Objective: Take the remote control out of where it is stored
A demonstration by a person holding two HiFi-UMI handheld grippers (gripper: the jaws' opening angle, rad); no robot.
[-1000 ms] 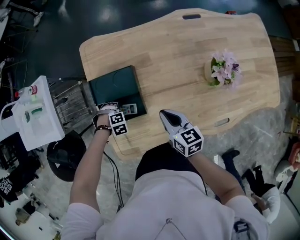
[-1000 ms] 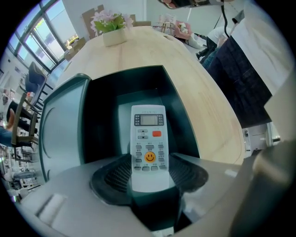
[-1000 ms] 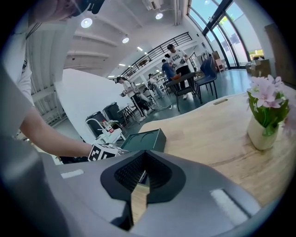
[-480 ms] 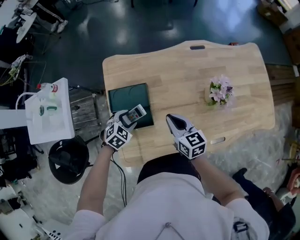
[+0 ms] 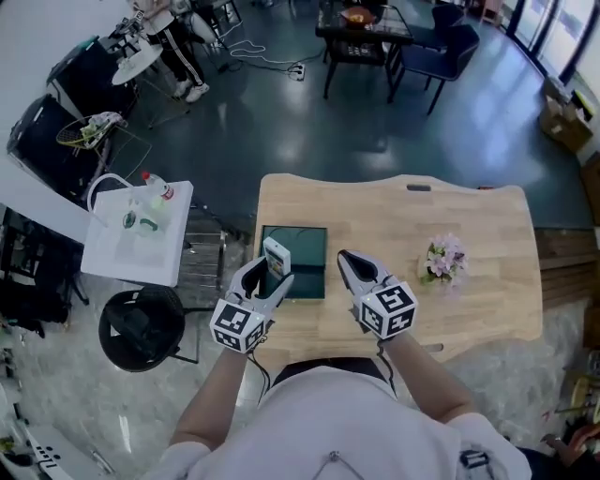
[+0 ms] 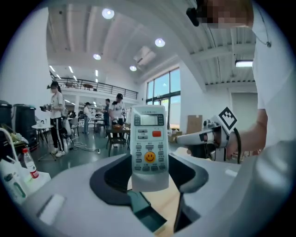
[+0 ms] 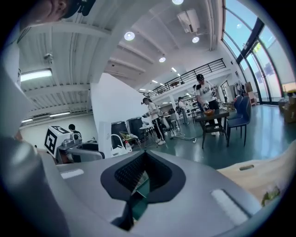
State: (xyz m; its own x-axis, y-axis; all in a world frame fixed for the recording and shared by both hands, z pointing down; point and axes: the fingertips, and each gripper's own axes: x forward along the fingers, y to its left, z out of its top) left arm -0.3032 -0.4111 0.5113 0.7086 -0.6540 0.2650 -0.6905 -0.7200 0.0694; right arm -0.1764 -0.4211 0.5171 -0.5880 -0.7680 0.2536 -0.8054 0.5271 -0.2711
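Toward nine o'clock on the table (image 5: 469,225), the left gripper (image 5: 268,280) clamps the remote control (image 5: 276,255) upright, now lifted clear of the dark green tray (image 5: 307,251) where it lay a second ago, so removal looks done, while at its three o'clock the right gripper (image 5: 355,270) hovers closed, empty.

My wooden table (image 5: 403,220) carries a small pot of pink flowers (image 5: 443,259) at 3 o'clock. On the floor at 9 o'clock is a white stand (image 5: 131,253) with a bottle (image 5: 159,190) on it. A black round stool (image 5: 141,328) sits at 8 o'clock, and a dark table with chairs (image 5: 366,23) at 12 o'clock.
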